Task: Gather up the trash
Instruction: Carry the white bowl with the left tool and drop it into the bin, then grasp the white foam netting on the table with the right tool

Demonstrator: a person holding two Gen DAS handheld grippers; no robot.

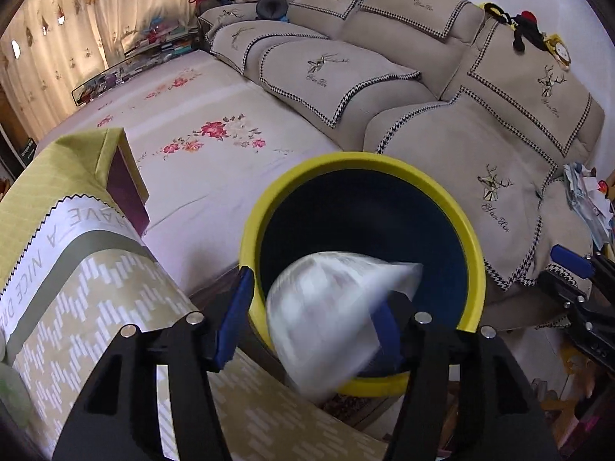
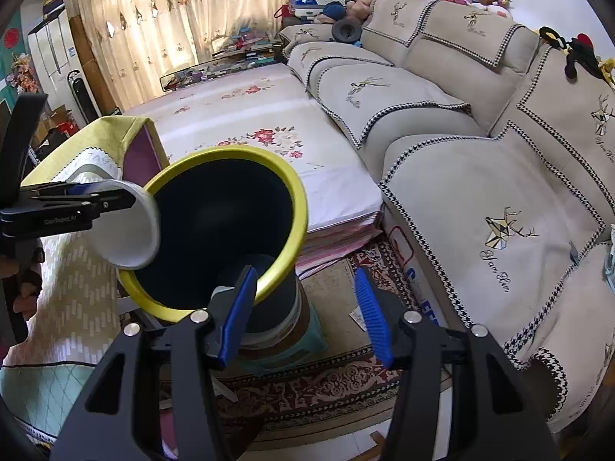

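Observation:
A dark trash bin with a yellow rim [image 1: 453, 207] [image 2: 300, 207] stands tilted on a stool beside the sofa. My left gripper [image 1: 309, 320] has its jaws wide apart. A white paper cup [image 1: 330, 319], motion-blurred, sits between them at the bin's near rim. In the right wrist view the cup [image 2: 127, 230] is at the left gripper's fingertips [image 2: 115, 198], over the bin's left rim. My right gripper [image 2: 307, 313] is open and empty. Its left finger lies against the bin's near rim.
A beige sofa [image 2: 480, 176] with deer-print covers fills the right. A floral-sheeted platform [image 2: 269, 126] lies behind the bin. A green and patterned cloth covers a table [image 1: 77, 253] at left. A patterned rug [image 2: 326, 384] is on the floor.

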